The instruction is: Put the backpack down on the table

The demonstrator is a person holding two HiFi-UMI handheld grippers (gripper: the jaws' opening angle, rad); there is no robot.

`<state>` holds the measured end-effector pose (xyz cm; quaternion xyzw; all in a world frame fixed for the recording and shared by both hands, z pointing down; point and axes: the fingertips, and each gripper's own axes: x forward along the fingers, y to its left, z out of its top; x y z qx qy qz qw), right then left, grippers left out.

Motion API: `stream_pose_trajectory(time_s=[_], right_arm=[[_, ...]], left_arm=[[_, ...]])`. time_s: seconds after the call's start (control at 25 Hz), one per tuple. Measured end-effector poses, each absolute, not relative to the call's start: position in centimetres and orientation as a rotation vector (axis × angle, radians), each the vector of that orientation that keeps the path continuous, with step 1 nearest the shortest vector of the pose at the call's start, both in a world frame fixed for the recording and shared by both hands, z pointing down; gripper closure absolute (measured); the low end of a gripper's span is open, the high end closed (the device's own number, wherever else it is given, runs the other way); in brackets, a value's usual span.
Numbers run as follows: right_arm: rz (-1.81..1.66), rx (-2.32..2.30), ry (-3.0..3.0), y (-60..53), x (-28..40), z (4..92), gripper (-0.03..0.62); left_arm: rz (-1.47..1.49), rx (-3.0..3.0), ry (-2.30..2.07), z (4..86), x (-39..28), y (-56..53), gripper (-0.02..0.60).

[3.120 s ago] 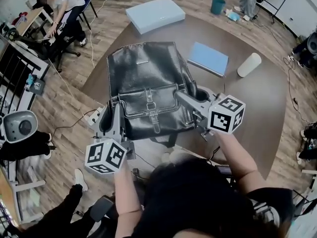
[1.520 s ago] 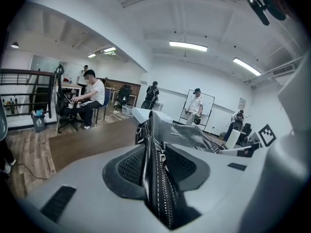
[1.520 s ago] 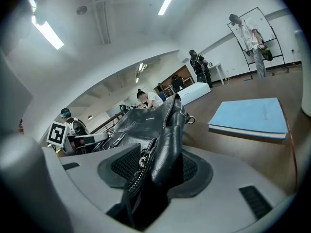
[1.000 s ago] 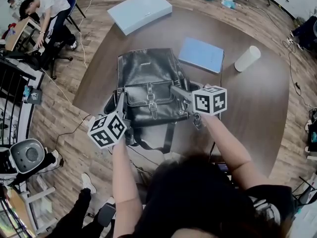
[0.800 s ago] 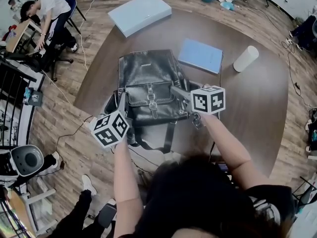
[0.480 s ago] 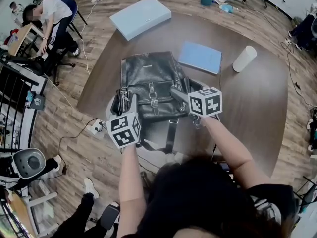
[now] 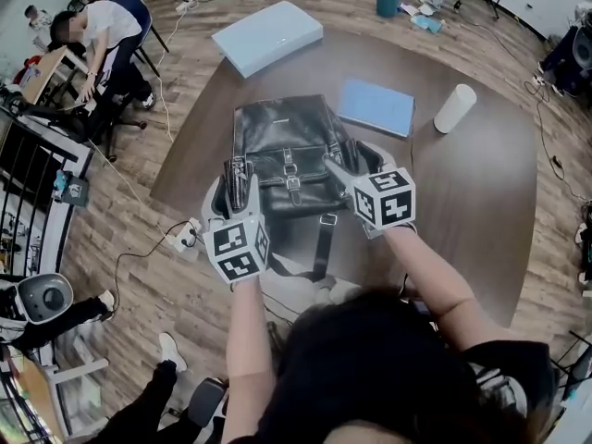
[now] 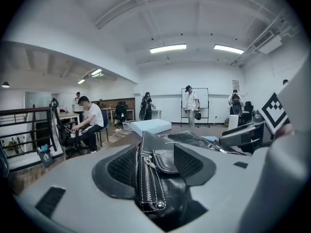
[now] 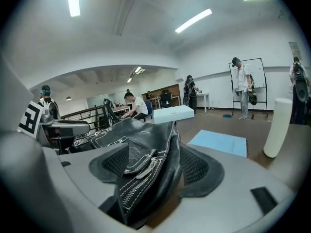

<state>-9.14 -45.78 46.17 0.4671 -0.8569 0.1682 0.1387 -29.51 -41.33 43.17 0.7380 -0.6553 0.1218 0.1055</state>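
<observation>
The black leather backpack (image 7: 287, 151) lies flat on the dark brown table (image 7: 462, 192), front pocket up, one strap (image 7: 321, 243) hanging over the near edge. My left gripper (image 7: 239, 176) is at its near left corner and my right gripper (image 7: 347, 165) at its near right corner. The left gripper view has the zippered edge (image 8: 153, 188) between the pads of my left gripper (image 8: 155, 161), loosely. A leather fold (image 9: 146, 178) lies between the pads of my right gripper (image 9: 155, 164), with a gap beside it. Both pairs of jaws have just opened wide, then closed slightly.
A light blue box (image 7: 266, 37) sits at the table's far left edge. Behind the backpack on the right lie a blue folder (image 7: 376, 106) and a white cylinder (image 7: 452, 108). A person (image 7: 97, 30) sits at a desk far left.
The backpack went from hanging in both grippers to lying flat on the table. Both pairs of jaws spread off its sides, and the grippers rolled and lifted a little.
</observation>
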Motion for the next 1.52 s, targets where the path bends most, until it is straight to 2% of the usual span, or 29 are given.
stream_pose_trajectory(time_s=[0.2, 0.4, 0.92, 1.52], right_arm=[[0.43, 1.34, -2.514, -44.6, -9.7, 44.9, 0.312], [0.401, 1.305, -2.576, -42.9, -11.3, 43.6, 0.42], [0.327, 1.31, -2.631, -39.7, -12.6, 41.7, 0.572], [0.325, 1.269, -2.66, -37.5, -12.4, 40.7, 0.577]], left_arm=[[0.323, 2.228, -1.925, 41.2, -28.5, -39.9, 0.371], [0.248, 2.278, -1.907, 39.8, -28.3, -38.1, 0.422], [0.176, 2.304, -1.838, 39.4, -26.3, -35.1, 0.506], [0.151, 2.272, -1.816, 39.9, -26.5, -33.8, 0.538]])
